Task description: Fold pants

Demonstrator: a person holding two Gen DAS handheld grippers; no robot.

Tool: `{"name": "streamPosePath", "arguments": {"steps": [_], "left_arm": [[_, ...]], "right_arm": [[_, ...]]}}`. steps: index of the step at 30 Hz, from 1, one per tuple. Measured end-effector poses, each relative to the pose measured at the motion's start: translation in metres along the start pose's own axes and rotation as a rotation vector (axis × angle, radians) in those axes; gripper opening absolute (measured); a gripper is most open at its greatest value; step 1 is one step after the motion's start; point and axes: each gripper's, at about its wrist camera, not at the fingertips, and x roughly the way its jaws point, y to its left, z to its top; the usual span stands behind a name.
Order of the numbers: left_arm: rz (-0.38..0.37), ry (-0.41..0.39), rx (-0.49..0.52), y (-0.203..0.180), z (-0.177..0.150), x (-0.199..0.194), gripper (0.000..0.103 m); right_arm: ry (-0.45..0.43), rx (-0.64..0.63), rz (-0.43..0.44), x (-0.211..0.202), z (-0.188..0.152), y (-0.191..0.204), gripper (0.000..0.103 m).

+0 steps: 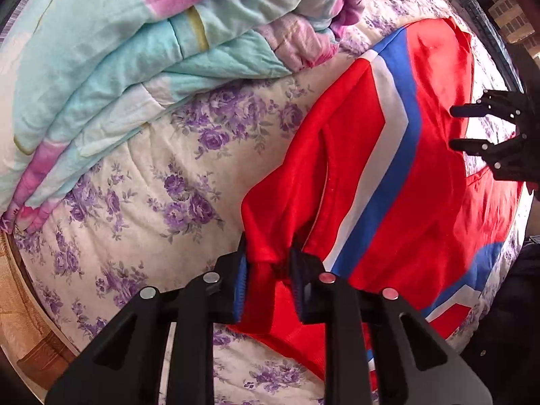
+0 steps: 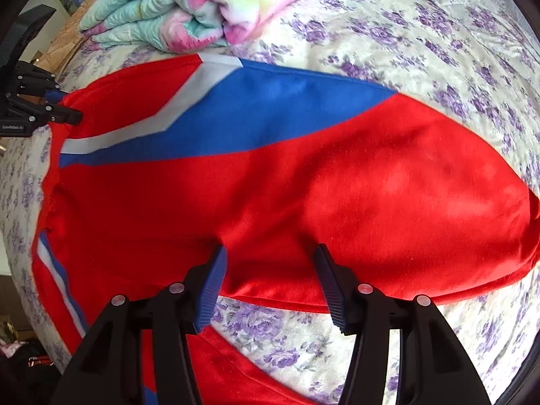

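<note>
Left wrist view: left claw [image 1: 268, 256] clamped on a bunched red edge of the pants [image 1: 388, 168], fabric pinched between the blue pads at bottom centre of frame. Pants spread from there toward upper right, red w/ white + blue diagonal stripes, lying on the bed [image 1: 162, 175] (cream sheet, purple flower print). Right claw [image 1: 454, 127] visible at right edge, fingers apart, over the far side of the pants; contact w/ cloth cannot tell. Folded quilt [image 1: 135, 33], teal/pink, fills upper left, resting on the bed, apart from the pants.

Right wrist view: right claw [image 2: 270, 253] open, fingers spread wide at bottom centre, tips at the near red edge of the pants [image 2: 303, 185]; nothing between the pads. Pants cover most of mid frame, blue/white band across upper part. Left claw [image 2: 65, 114] at left edge, at the pants' corner. Quilt [image 2: 189, 10] at top, behind the pants, on the bed [image 2: 422, 40].
</note>
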Motion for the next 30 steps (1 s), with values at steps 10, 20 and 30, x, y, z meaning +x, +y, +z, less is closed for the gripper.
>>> {"name": "streamPosePath", "arguments": {"steps": [10,20,30], "left_arm": [[-0.003,-0.041,-0.029,0.007,-0.025,-0.030,0.021],[-0.004,-0.060,-0.061,-0.001,-0.046,-0.052,0.021],[0.022,-0.074,-0.058,0.000,-0.049,-0.077,0.021]], "right_arm": [[-0.021,-0.483,0.115,0.005,0.106,0.001,0.092],[0.132,-0.548,0.201,0.058,0.117,0.004,0.040],[0.053,-0.533,0.240,-0.025,0.081,0.005,0.006]]}}
